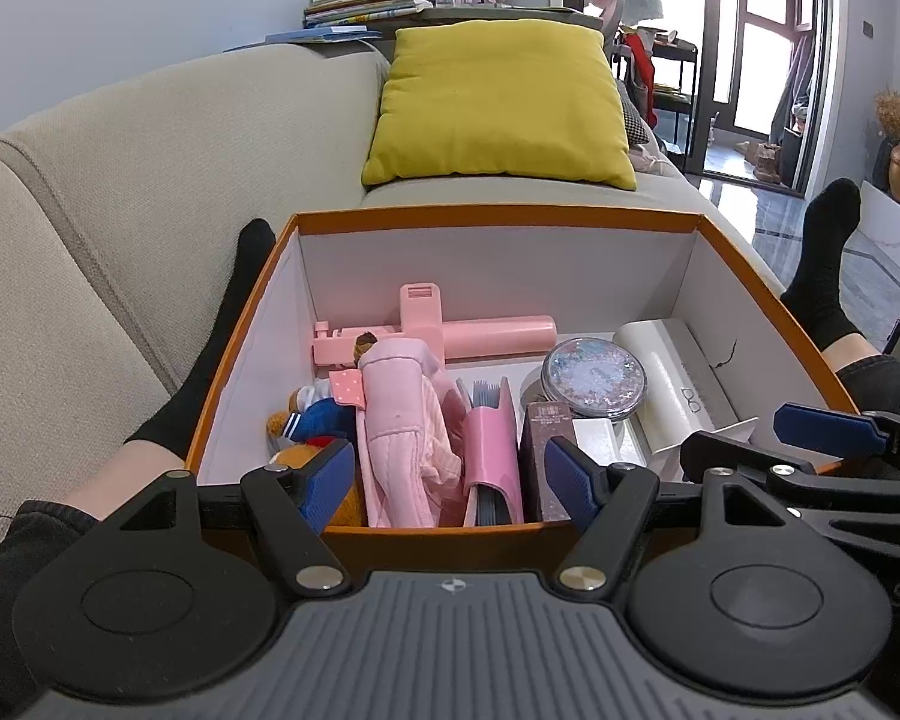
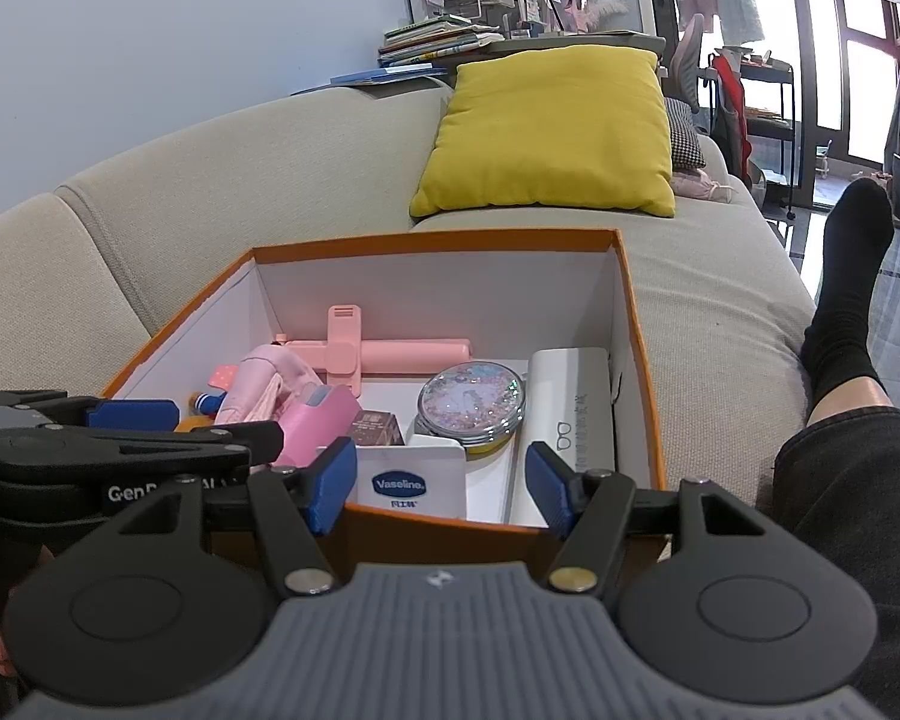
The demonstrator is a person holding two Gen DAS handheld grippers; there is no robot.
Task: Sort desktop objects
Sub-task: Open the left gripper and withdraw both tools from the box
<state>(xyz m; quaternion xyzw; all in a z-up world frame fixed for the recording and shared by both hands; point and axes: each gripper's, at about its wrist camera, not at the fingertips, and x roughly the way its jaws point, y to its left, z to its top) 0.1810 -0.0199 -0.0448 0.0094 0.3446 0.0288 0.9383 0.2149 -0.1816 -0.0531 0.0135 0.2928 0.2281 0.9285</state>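
An orange box (image 1: 498,219) with white inner walls sits on the sofa between the person's legs; it also shows in the right wrist view (image 2: 438,238). Inside lie a pink selfie stick (image 1: 480,333), a pink doll (image 1: 396,414), a plush toy (image 1: 312,420), a pink case (image 1: 492,450), a dark small carton (image 1: 540,450), a glittery round compact (image 1: 594,378), a white glasses case (image 1: 672,372) and a white Vaseline box (image 2: 408,480). My left gripper (image 1: 450,486) is open and empty above the box's near edge. My right gripper (image 2: 441,480) is open and empty beside it.
A yellow cushion (image 1: 498,102) lies on the beige sofa (image 1: 120,180) behind the box. The person's legs in black socks (image 1: 222,330) (image 2: 846,288) flank the box. A desk with stacked books (image 1: 360,3) stands behind the sofa.
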